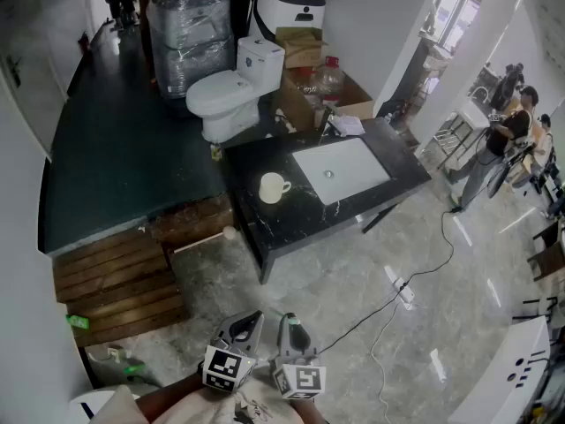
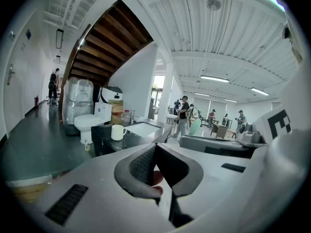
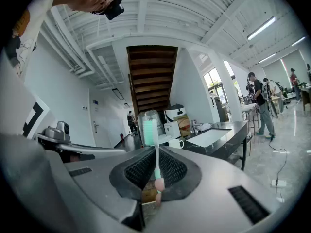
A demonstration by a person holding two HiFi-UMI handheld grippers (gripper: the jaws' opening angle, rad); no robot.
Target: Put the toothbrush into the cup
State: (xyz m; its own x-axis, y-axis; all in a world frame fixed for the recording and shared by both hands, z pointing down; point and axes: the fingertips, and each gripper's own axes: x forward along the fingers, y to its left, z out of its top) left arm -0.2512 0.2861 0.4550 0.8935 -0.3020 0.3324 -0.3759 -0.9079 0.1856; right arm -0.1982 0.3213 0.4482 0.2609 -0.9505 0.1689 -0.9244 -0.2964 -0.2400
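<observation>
The toothbrush [image 3: 155,160] is clamped in the right hand-held gripper [image 3: 155,152], whose pads close narrowly on its thin stem. In the right gripper view its long axis stands upright. The mint-green bristle head is at the top, clear of the jaw tips, and a pink part of the handle sits low between the pads. The left hand-held gripper [image 2: 155,147] has its jaws meeting at the tips. A reddish patch shows in the gap beneath them, and what it is cannot be told.

Both are low in the head view, well apart from the cup [image 1: 273,186], with pale marbled floor [image 1: 335,272] between. The white cup stands upright on the black marbled bench [image 1: 393,159], just left of the white sink [image 1: 346,173], its handle turned toward the sink.

Behind the bench stand a white toilet [image 1: 231,91], a plastic-wrapped bundle [image 1: 188,38], a white appliance [image 1: 291,7] and open cardboard boxes [image 1: 305,47]. Print on the boxes is too small to read. Wooden steps [image 1: 119,276] lie at the left. A black cable [image 1: 441,254] with a power strip [image 1: 404,291] crosses the floor at the right. People stand at the far right. The only clear marks are the black-and-white square markers on the gripper cubes [image 1: 224,367].
</observation>
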